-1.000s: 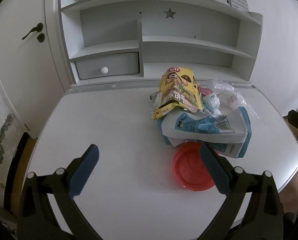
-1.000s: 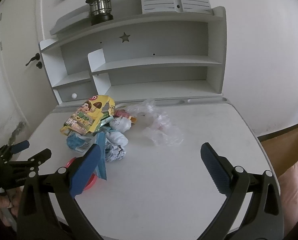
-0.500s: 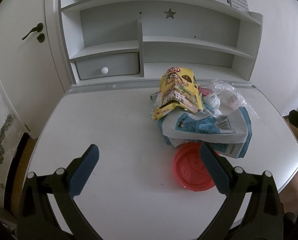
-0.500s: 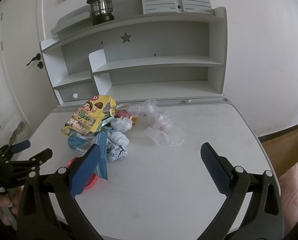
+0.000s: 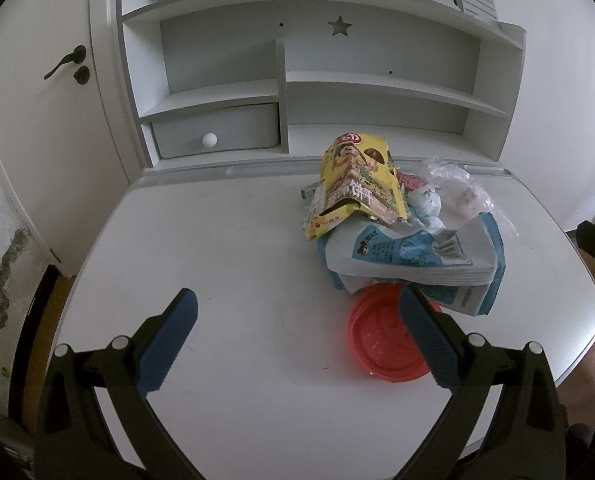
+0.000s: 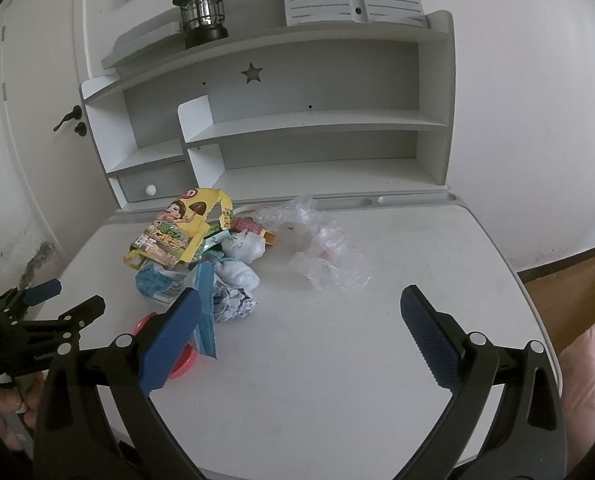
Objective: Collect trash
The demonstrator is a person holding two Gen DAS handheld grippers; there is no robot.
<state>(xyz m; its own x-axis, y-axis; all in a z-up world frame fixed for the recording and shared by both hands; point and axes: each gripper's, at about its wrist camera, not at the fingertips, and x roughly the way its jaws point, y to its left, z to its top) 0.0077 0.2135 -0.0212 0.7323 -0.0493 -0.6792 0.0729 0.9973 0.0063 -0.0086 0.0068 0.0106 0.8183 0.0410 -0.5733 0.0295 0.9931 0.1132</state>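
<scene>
Both claws [image 5: 297, 322] [image 6: 297, 320] gape empty; blue-white packet [image 5: 417, 256] half hides red lid [image 5: 381, 344].

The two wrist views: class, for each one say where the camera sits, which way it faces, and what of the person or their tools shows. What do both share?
Left wrist: on the left gripper, jaws open, facing the desk's hutch; red lid nearest.
Right wrist: on the right gripper, jaws open, facing the hutch from further right; a hand shows at lower left.
Shared: yellow snack bag and the trash pile.
</scene>
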